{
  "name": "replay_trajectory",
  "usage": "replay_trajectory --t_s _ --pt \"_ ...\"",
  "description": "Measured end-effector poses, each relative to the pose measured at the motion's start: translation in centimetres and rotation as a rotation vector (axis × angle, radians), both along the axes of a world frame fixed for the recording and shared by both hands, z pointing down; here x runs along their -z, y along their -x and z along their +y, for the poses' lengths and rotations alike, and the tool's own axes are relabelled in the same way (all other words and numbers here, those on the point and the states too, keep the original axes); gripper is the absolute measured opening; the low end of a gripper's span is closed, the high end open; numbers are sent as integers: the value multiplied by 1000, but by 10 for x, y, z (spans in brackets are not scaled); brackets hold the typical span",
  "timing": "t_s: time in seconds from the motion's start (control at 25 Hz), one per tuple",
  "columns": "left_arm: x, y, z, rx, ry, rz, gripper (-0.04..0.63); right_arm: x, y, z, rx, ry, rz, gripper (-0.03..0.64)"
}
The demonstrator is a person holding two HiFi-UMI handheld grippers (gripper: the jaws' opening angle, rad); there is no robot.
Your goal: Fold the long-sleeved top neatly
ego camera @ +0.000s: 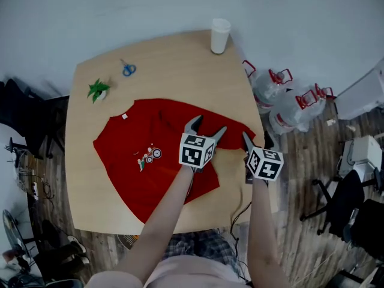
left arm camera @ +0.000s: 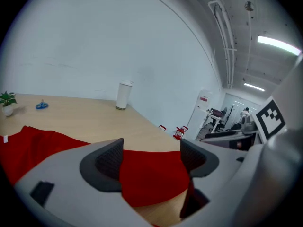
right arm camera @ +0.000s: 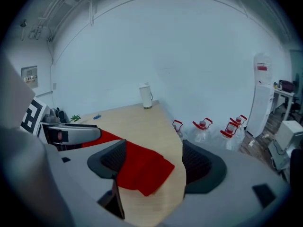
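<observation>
A red long-sleeved top (ego camera: 129,179) with a small printed picture lies spread on the wooden table (ego camera: 174,65), its right side folded inward. My left gripper (ego camera: 209,125) hovers over the top's upper right part. Its jaws are open, and red cloth (left arm camera: 151,178) shows on the table below them, untouched. My right gripper (ego camera: 251,143) is at the table's right edge, jaws also open. In the right gripper view, a red sleeve end (right arm camera: 142,169) lies flat beneath my right gripper (right arm camera: 154,162), not gripped.
A white cup (ego camera: 220,35) stands at the table's far edge. Blue scissors (ego camera: 128,69) and a small green plant (ego camera: 98,90) sit at the far left. Water jugs (ego camera: 288,101) with red handles stand on the floor to the right, near office chairs (ego camera: 342,203).
</observation>
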State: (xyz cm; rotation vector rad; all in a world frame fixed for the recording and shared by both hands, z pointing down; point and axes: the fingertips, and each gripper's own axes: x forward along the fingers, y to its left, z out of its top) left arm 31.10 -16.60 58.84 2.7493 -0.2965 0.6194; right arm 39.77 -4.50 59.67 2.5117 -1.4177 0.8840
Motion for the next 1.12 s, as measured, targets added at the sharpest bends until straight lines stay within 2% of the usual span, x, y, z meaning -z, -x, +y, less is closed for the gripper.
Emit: replay_trajectory --t_s 0.28,0.6,0.88,1.0,1.12 --pt "-23 -12 34 -50 21 -40 359 -35 1 38 -56 65 -48 332" --pt "-37 -10 43 -48 34 -60 359 -63 14 27 -11 114 -87 283" --pt "-34 -3 42 -37 35 -59 359 -84 25 17 30 156 -149 166" --pt "-32 3 39 -25 36 -57 359 -81 26 14 41 167 -126 44" --pt "-27 10 34 -6 33 -56 359 -72 21 17 24 154 -113 29"
